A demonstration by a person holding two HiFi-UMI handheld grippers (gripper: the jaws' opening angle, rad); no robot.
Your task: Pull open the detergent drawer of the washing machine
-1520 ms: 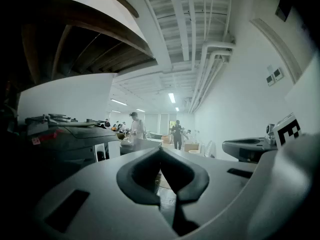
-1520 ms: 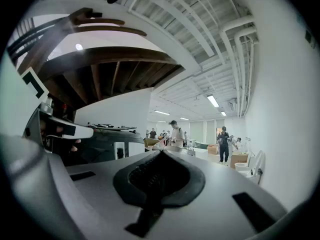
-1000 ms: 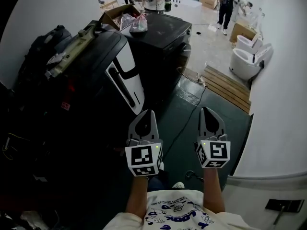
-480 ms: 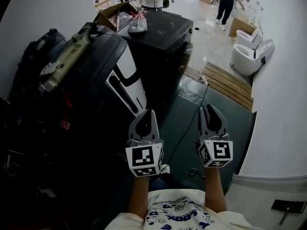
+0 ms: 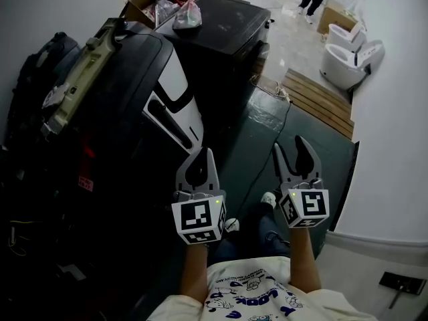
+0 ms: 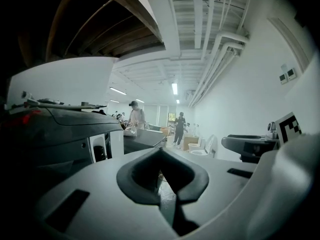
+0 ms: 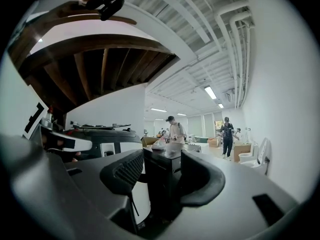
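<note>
The washing machine (image 5: 134,92) is a dark unit at left with a white front panel (image 5: 175,89) that has a dark slot in it; I cannot make out its detergent drawer. My left gripper (image 5: 204,154) hangs over the green floor just right of that panel, apart from it, tips together and holding nothing. It shows the same in the left gripper view (image 6: 161,151). My right gripper (image 5: 297,146) is further right over the floor, its jaws opening with nothing between them. In the right gripper view (image 7: 162,166) the machine (image 7: 100,134) lies ahead to the left.
A second dark machine (image 5: 224,35) stands behind, with a plastic bag (image 5: 188,15) and a cardboard box (image 5: 144,2) on it. Black bags (image 5: 40,65) pile up at left. A cable (image 5: 267,149) crosses the floor. Wooden slats (image 5: 317,109), white toilets (image 5: 344,62) and people are further off.
The right gripper's jaws have gone from shut to spread wide. Both grippers have moved forward beside the washing machine, which now sits closer and lower in the head view.
</note>
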